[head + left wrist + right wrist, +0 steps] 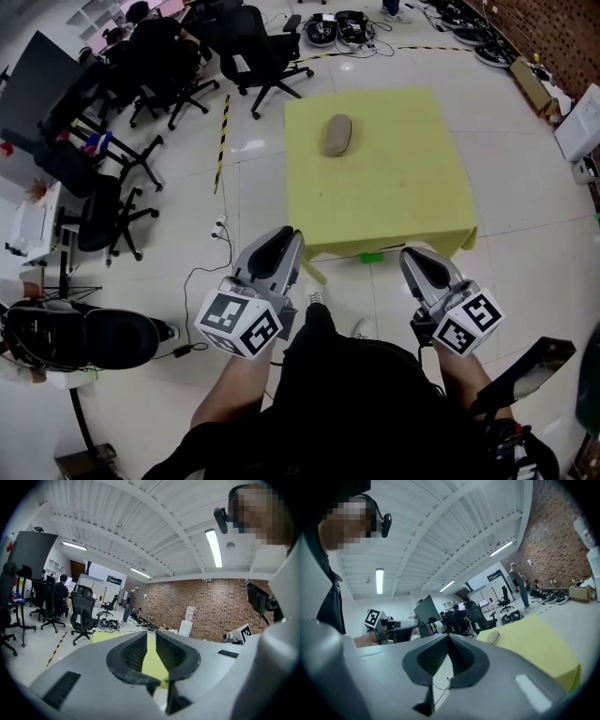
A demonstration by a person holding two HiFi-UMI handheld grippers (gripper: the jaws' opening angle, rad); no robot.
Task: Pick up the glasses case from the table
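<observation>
We carry left gripper (pixel 284 236), right gripper (pixel 415 255) closed, empty | brown oval glasses case (pixel 337 134) on yellow table (pixel 403 192) beyond reach

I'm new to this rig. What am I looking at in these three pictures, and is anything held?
No robot here: a person holds a two-jaw tool in each hand. The head view looks down from their head at the left hand-held gripper and right hand-held gripper. The other two pictures come from cameras riding on those grippers, looking along the jaws. Ahead stands a yellow-green table with the glasses case lying on it, untouched. Both pairs of jaws are closed on nothing.
</observation>
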